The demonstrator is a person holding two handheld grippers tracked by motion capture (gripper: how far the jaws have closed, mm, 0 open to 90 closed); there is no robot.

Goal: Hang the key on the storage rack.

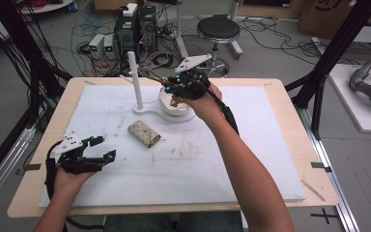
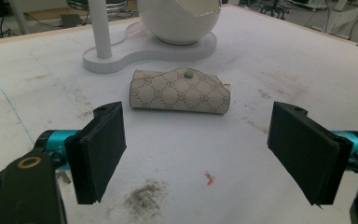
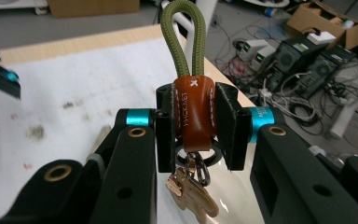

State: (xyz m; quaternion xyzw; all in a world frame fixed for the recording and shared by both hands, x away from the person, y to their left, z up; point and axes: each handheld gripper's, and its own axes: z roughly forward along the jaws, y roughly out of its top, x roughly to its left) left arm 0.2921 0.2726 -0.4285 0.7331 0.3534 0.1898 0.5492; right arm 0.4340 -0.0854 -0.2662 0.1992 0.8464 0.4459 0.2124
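Right gripper (image 3: 196, 126) jaws clench a keychain (image 3: 193, 116) above the bowl (image 1: 176, 107), its green loop pointing away, keys hanging down; left gripper (image 2: 200, 154) jaws released.

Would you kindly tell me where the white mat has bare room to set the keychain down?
The mat lies bare right of the rolled pouch, up to its right edge, and between pouch and left gripper. It is crowded at the back, around the white stand and bowl, under the right gripper holding the keychain.
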